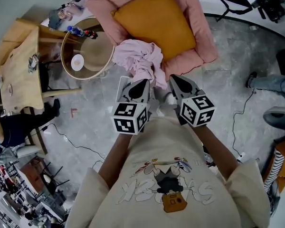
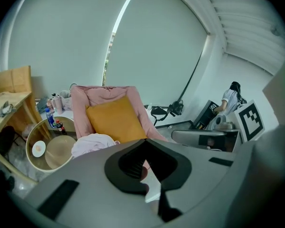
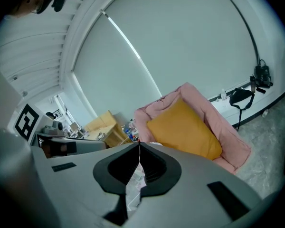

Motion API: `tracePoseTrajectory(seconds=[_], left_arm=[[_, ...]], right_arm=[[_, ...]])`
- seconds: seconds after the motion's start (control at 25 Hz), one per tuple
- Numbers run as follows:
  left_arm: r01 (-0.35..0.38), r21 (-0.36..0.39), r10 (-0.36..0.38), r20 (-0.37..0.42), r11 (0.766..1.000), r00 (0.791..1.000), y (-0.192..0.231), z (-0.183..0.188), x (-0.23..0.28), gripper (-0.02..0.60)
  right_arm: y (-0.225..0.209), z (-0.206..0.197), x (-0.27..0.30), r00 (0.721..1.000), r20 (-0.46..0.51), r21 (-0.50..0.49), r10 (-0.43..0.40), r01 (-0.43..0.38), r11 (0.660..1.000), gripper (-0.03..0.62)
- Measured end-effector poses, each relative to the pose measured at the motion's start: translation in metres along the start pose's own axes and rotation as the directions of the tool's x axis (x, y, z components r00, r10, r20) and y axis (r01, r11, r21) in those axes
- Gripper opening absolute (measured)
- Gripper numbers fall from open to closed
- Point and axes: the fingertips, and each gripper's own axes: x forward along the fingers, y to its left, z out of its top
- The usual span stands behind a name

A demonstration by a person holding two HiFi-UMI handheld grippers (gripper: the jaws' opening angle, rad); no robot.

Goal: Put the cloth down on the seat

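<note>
Site: pink chair (image 1: 202,30) with 1 orange cushion (image 1: 154,20) on the seat.

Cloth (image 1: 138,61): pale pink, bunched at the seat's front edge, lying over the cushion's near corner. 1 fold hangs over the front toward the grippers. The left gripper view shows it heaped in front of the cushion.

Left gripper (image 1: 141,85): just below the cloth's hanging fold. Jaws pressed together, tips meeting. No cloth seen pinched between them.

Right gripper (image 1: 176,82): beside the same fold, on its other side. Jaws pressed together at the tips, with only floor visible through the gap behind them.

Adjacent: round table (image 1: 65,56) just left of the chair, carrying 1 plate (image 1: 77,62) and 2 bottles (image 1: 80,32).
</note>
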Motion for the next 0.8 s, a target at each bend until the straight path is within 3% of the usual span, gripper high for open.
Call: tracePoseTrajectory(seconds=[0.32, 0.48, 0.8], left_arm=[[0.076, 0.026, -0.078, 0.073, 0.997, 0.994, -0.010, 0.027, -0.024, 0.005], [0.110, 0.032, -0.112, 0.067, 0.993, 0.991, -0.012, 0.025, -0.030, 0.005], [0.165, 0.051, -0.169, 0.070, 0.985, 0.983, -0.013, 0.030, -0.026, 0.005]], right_arm=[[0.049, 0.025, -0.010, 0.995, 0.031, -0.054, 0.093, -0.091, 0.994, 0.020], [0.073, 0.019, -0.016, 0.992, 0.029, -0.107, 0.123, -0.119, 0.987, 0.020], [0.080, 0.027, -0.016, 0.993, 0.061, -0.165, 0.105, -0.094, 0.982, 0.018]])
